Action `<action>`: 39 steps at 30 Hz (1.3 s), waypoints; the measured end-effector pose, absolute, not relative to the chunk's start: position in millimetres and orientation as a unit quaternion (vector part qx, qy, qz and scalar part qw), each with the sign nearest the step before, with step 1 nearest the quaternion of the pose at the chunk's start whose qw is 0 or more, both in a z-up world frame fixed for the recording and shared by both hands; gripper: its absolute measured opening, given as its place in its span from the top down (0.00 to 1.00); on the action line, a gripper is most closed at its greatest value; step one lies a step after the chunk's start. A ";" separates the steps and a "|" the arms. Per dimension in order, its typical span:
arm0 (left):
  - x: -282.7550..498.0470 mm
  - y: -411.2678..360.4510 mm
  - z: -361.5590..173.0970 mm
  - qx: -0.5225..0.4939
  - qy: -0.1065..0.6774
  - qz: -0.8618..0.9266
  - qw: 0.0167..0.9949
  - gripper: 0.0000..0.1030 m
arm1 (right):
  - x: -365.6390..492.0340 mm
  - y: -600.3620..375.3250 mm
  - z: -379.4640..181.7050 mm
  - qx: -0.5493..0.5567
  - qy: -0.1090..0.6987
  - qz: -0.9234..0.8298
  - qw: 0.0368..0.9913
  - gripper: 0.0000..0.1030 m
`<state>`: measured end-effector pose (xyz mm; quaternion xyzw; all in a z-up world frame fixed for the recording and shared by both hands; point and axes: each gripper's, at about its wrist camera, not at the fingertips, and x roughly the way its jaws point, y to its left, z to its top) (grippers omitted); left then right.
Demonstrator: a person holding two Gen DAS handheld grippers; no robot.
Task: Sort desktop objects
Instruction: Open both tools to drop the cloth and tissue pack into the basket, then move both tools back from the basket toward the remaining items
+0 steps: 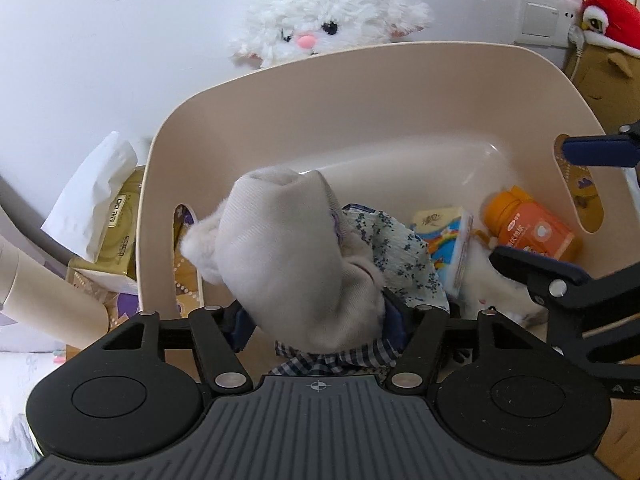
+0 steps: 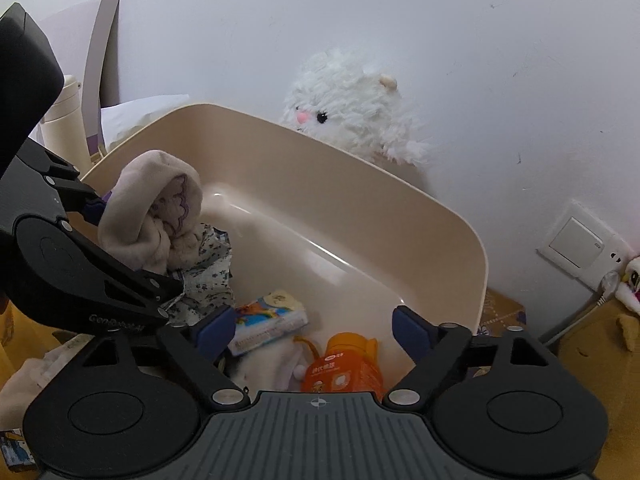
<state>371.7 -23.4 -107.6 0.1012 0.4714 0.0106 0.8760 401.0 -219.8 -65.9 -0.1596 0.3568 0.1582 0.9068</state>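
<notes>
A beige plastic bin (image 1: 360, 80) (image 2: 340, 192) fills both views. Over its left end is a plush doll (image 1: 288, 264) (image 2: 152, 208) in a beige hood and floral dress. It lies between the fingers of my left gripper (image 1: 318, 322) (image 2: 134, 246), whose jaws stand apart and do not squeeze it. On the bin's floor lie an orange bottle (image 1: 532, 226) (image 2: 344, 364), a rainbow-printed tissue pack (image 1: 448, 248) (image 2: 272, 316) and a small white plush (image 1: 496, 284) (image 2: 272, 372). My right gripper (image 2: 312, 332) (image 1: 528, 202) hangs open above the bottle and holds nothing.
A fluffy white plush toy (image 1: 320, 12) (image 2: 352, 116) sits behind the bin against the wall. Left of the bin are a gold tissue box (image 1: 116, 224), a paper tube (image 1: 48, 292) and a cream flask (image 2: 66, 120). A wall switch (image 1: 540, 20) and a red plush (image 1: 612, 16) are at the right.
</notes>
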 end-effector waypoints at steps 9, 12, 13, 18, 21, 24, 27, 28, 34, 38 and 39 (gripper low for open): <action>359.5 -21.1 -94.3 0.113 0.466 0.019 0.877 0.32 | 390.4 -226.3 -55.6 -0.150 0.346 0.147 0.915 0.10; 363.3 -23.0 -91.1 0.117 0.463 0.013 0.879 0.32 | 384.9 -228.8 -50.6 -0.147 0.341 0.145 0.917 0.08; 360.8 -23.2 -88.0 0.119 0.460 0.011 0.880 0.32 | 382.8 -229.8 -48.9 -0.146 0.339 0.145 0.918 0.07; 348.1 -25.1 -71.2 0.122 0.439 0.022 0.890 0.32 | 371.8 -235.2 -38.6 -0.135 0.335 0.148 0.921 0.06; 341.7 -22.2 -62.1 0.106 0.436 0.022 0.893 0.32 | 361.8 -237.6 -29.2 -0.138 0.326 0.151 0.923 0.06; 334.0 -22.5 -54.2 0.108 0.430 0.021 0.896 0.32 | 350.9 -241.3 -18.7 -0.142 0.316 0.155 0.925 0.03; 323.8 -22.2 -45.4 0.107 0.424 0.015 0.899 0.32 | 338.1 -245.9 -8.6 -0.148 0.306 0.159 0.927 0.02; 320.0 -22.2 -42.1 0.107 0.421 0.014 0.901 0.32 | 333.4 -248.0 -5.3 -0.150 0.302 0.161 0.927 0.01; 299.1 -19.8 -28.2 0.105 0.409 0.011 0.906 0.32 | 309.2 -261.9 8.2 -0.152 0.290 0.165 0.931 0.00; 283.5 -18.4 -23.6 0.108 0.403 0.012 0.909 0.32 | 292.8 -271.3 11.7 -0.153 0.289 0.167 0.930 0.00; 279.2 -17.7 -23.1 0.108 0.401 0.013 0.910 0.32 | 289.0 -273.7 12.3 -0.154 0.288 0.167 0.930 0.00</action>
